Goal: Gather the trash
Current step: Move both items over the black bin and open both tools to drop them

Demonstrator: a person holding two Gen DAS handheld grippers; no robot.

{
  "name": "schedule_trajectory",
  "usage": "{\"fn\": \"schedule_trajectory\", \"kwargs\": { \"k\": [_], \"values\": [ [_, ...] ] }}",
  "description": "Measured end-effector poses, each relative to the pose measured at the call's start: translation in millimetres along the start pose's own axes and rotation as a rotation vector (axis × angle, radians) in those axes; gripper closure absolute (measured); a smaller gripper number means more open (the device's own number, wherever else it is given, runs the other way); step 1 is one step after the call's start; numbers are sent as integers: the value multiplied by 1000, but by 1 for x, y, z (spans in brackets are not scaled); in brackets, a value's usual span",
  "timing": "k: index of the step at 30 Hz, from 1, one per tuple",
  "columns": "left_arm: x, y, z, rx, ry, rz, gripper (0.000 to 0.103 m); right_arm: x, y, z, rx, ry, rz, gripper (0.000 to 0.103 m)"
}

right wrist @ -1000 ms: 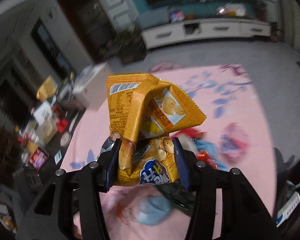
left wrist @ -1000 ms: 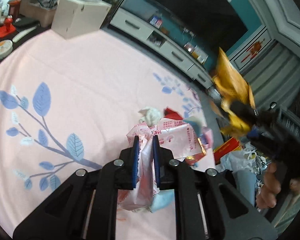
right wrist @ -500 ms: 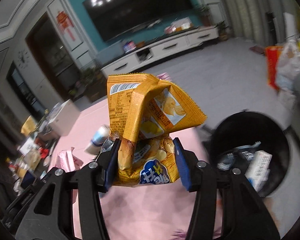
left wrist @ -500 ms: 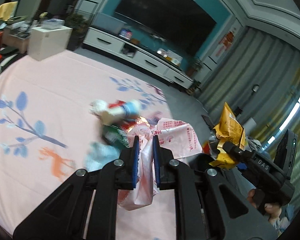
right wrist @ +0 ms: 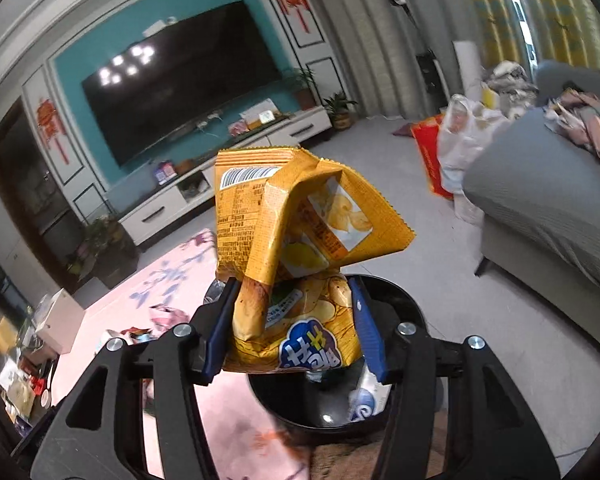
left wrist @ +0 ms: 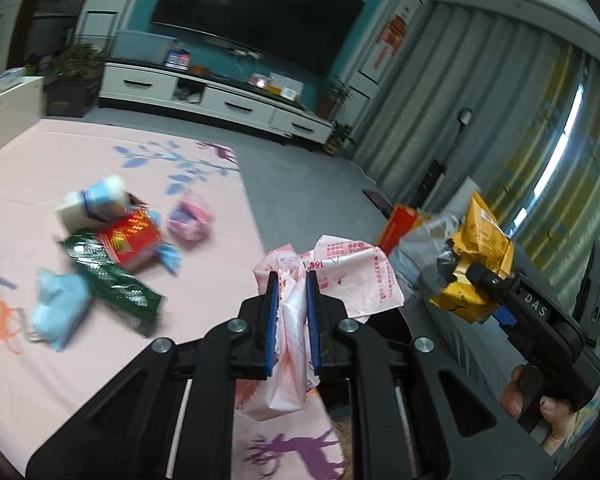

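While the left wrist view looks across the pink patterned rug (left wrist: 100,380), it alone shows the loose trash left there: a dark green foil wrapper (left wrist: 112,280), a red printed packet (left wrist: 134,236), a pale blue crumpled wrapper (left wrist: 58,312), a white and blue cup (left wrist: 94,204) and a small pink packet (left wrist: 190,222), all lying beyond the left gripper (left wrist: 292,300). That gripper is clenched on a crumpled pink and white plastic wrapper (left wrist: 340,276), which bulges out past its blue pads. To the wrapper's right the same view shows the right gripper (left wrist: 466,280) from the side, with a hand (left wrist: 540,408) on its handle.

Only the right wrist view shows the round black trash bin (right wrist: 400,304), directly beneath the right gripper (right wrist: 294,328), with white packaging (right wrist: 370,396) inside it. Between that gripper's blue pads sits a crumpled orange chip bag (right wrist: 296,236); the jaws are opening, and the bag is still lodged between them. A grey sofa (right wrist: 540,192) stands to the right of the bin.

A second ago the right wrist view faced the rug and the clutter at its edge, with no bin in sight; half a second ago the bin lay off to the right of the bag. In the left wrist view the rug trash has slid leftward from the wrapper.
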State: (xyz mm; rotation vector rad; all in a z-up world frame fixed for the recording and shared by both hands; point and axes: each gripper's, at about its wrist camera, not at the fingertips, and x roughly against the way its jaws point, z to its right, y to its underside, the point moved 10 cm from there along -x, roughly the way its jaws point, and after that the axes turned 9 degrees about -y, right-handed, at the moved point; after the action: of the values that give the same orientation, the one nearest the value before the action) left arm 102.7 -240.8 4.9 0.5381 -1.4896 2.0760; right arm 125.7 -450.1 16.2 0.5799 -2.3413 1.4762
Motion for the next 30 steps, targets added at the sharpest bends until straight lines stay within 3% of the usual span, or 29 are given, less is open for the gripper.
{"fn": "schedule_trajectory", "kwargs": {
  "k": [11, 18, 27, 30],
  "values": [
    [-78, 44, 67, -102, 20, -163, 89, -55, 35, 74, -141, 89, -172, 48],
    [-120, 66, 84, -133, -17, -230, 89, -76, 55, 88, -145, 140, -263, 48],
    [-137, 71, 96, -172, -47, -244, 87, -86, 65, 94, -144, 172, -319, 46],
    [-140, 74, 101, -170, -33, -260, 83, -84, 64, 96, -163, 158, -316, 39]
  ]
}}
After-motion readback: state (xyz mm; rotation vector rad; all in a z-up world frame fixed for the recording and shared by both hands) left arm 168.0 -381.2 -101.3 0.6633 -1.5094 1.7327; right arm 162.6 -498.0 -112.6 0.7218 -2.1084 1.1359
